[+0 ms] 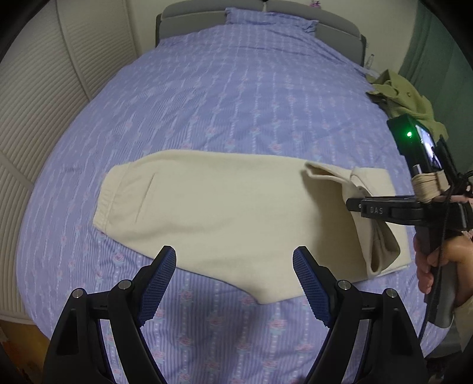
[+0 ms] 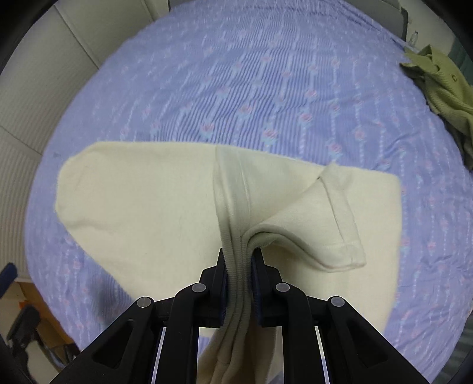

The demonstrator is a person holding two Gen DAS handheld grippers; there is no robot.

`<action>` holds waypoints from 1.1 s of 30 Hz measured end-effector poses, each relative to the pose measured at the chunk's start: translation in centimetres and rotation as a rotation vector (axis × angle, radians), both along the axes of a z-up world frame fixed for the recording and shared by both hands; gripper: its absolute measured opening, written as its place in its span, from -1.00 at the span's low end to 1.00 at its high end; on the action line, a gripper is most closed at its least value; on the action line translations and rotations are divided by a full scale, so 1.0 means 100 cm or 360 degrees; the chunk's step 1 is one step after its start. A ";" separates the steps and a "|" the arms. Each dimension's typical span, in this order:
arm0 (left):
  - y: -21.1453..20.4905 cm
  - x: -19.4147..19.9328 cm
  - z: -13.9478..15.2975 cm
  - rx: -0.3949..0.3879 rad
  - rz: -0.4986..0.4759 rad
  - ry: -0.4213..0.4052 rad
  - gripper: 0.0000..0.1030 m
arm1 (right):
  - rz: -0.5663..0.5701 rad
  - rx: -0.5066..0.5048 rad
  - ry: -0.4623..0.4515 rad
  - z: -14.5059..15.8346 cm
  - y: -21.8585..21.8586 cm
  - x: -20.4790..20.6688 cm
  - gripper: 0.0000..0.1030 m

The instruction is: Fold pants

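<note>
Blue-padded fingers of the left gripper (image 1: 235, 265) fill the foreground of the left wrist view, spread wide with nothing between them, poised over the near edge of the cream pants (image 1: 224, 206). These lie crosswise on the lilac floral bedspread (image 1: 236, 97), waistband at 9 o'clock, leg ends at 3 o'clock. At 3 o'clock the right gripper (image 1: 354, 203), held by a person's hand (image 1: 428, 265), lifts the hems off the lower layer. An olive-green garment (image 1: 408, 97) lies at 2 o'clock by the bed's edge; a grey headboard (image 1: 189, 17) closes the scene at 12 o'clock.

Right wrist view: right gripper (image 2: 240, 260) pressed together, pinching the bunched ribbed cuffs of the pants (image 2: 142, 206), which drape away toward 12 o'clock. One hem hangs loose at 3 o'clock. The olive garment (image 2: 443, 91) sits at 2 o'clock.

To fold well, the cuffs should probably be carried across toward the waistband and laid square, with the loose hem smoothed flat; the free gripper could steady the crease.

Only the left view shows the waistband, pocket seam and the holding hand; only the right view shows the pinch itself and how much cloth is caught.
</note>
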State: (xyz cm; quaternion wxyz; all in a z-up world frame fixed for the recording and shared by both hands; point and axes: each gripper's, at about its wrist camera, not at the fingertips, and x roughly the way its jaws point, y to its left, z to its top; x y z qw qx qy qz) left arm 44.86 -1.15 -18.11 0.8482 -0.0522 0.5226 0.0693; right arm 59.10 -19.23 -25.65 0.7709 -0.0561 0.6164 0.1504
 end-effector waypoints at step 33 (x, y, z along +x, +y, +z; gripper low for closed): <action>-0.023 0.036 -0.027 -0.0033 -0.0287 -0.0035 0.58 | -0.0102 0.0146 -0.0153 0.033 -0.046 -0.059 0.13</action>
